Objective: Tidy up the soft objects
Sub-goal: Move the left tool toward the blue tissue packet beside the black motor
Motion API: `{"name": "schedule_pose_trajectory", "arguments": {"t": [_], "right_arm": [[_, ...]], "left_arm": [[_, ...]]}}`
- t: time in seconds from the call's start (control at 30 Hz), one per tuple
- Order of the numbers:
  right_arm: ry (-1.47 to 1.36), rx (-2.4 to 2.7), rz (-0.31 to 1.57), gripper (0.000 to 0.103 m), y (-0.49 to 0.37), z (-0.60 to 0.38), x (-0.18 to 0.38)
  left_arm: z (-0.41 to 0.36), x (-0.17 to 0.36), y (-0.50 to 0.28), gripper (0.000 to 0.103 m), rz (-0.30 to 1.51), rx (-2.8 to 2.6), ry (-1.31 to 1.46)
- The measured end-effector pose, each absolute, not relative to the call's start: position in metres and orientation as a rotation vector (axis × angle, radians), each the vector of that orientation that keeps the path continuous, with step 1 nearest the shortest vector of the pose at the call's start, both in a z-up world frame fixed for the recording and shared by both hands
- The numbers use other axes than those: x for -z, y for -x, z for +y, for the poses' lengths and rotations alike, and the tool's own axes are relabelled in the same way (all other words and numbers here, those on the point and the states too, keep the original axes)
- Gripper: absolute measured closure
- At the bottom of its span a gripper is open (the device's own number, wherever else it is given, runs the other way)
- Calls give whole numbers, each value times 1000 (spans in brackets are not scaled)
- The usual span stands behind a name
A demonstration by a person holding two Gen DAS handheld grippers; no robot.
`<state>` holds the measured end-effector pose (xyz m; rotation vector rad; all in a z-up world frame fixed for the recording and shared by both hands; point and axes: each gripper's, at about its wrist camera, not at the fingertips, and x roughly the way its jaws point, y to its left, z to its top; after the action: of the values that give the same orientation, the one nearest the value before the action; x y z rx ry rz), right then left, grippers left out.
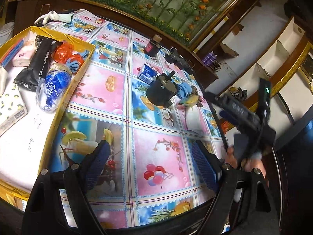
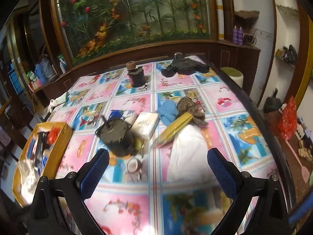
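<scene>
Patterned table (image 1: 121,105) carries a gold-rimmed box (image 1: 78,78) holding tissue packs, a black wrapper (image 1: 39,58), blue pouch (image 1: 54,90) and orange bag (image 1: 66,52). Left gripper (image 1: 150,166) and right gripper (image 2: 158,172) both stand wide and empty.

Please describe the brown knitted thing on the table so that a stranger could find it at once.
Look at the picture-patterned tablecloth, right of the black motor. There a blue cloth lies beside yellow sticks. The knitted thing lies right of the cloth, the only brown, ribbed, woolly piece.
</scene>
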<state>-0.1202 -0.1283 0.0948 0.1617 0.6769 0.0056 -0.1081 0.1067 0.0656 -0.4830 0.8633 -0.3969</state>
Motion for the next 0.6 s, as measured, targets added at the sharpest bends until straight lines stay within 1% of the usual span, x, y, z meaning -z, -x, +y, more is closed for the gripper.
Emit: {"name": "schedule_pose_trajectory", "arguments": {"t": [0.07, 0.27, 0.5, 0.6], "right_arm": [[-195, -73, 719, 3, 94, -124, -96], [-213, -174, 772, 2, 29, -104, -108], [-323, -300, 1005, 2, -64, -101, -107], [-298, -287, 1096, 2, -100, -99, -107]], "left_arm": [[113, -66, 109, 17, 858, 385, 491], [127, -60, 103, 17, 868, 368, 508], [139, -57, 100, 17, 862, 361, 528], [146, -54, 99, 17, 861, 357, 541]]}}
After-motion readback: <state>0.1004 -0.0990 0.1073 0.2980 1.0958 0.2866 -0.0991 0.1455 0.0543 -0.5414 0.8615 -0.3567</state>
